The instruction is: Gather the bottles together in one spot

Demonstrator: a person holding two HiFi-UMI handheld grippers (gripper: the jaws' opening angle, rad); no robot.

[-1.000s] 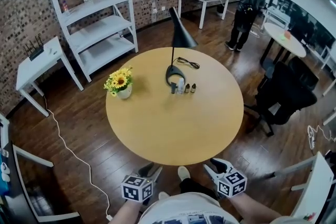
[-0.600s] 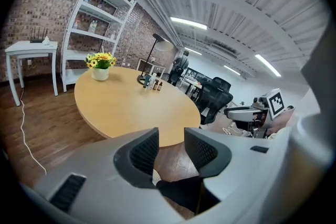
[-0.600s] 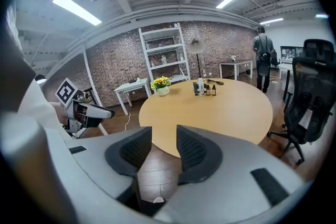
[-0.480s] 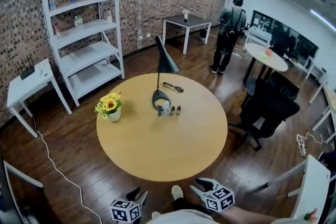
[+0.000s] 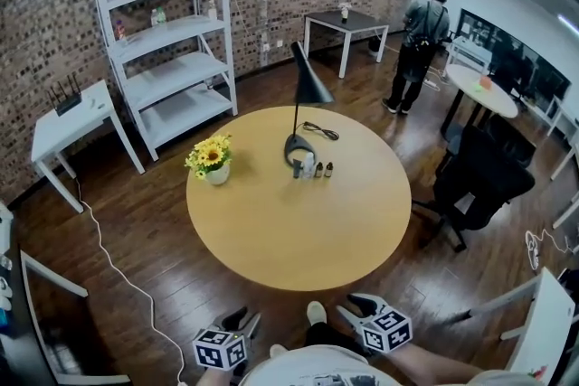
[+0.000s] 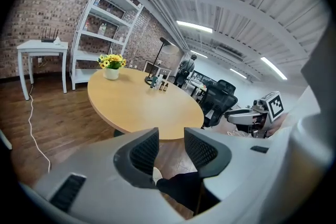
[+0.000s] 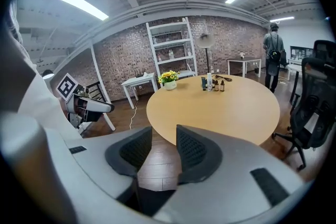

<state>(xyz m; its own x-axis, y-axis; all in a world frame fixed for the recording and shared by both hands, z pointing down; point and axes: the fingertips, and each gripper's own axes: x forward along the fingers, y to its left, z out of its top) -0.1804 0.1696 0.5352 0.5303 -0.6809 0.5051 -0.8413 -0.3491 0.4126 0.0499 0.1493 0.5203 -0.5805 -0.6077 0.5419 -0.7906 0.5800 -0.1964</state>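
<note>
Several small bottles [image 5: 313, 167] stand in a tight group by the lamp base on the far side of the round wooden table [image 5: 271, 240]: a dark one, a taller white one and two brown ones. They also show in the left gripper view as bottles [image 6: 157, 84] and in the right gripper view as bottles [image 7: 212, 83]. My left gripper [image 5: 241, 319] and right gripper [image 5: 355, 306] hang below the table's near edge, far from the bottles. Both are open with nothing between the jaws, as seen at the left gripper [image 6: 171, 150] and the right gripper [image 7: 164, 150].
A black desk lamp [image 5: 306, 90] and a pot of yellow flowers [image 5: 211, 160] stand on the table. A white shelf [image 5: 172, 50] with more bottles is at the back wall, a white side table [image 5: 68, 117] at left, a black office chair [image 5: 479, 181] at right. A person [image 5: 422, 45] stands far back.
Both grippers have drifted a little lower and leftward in the head view, and the view itself has shifted. The jaws stay open. The bottles have not moved.
</note>
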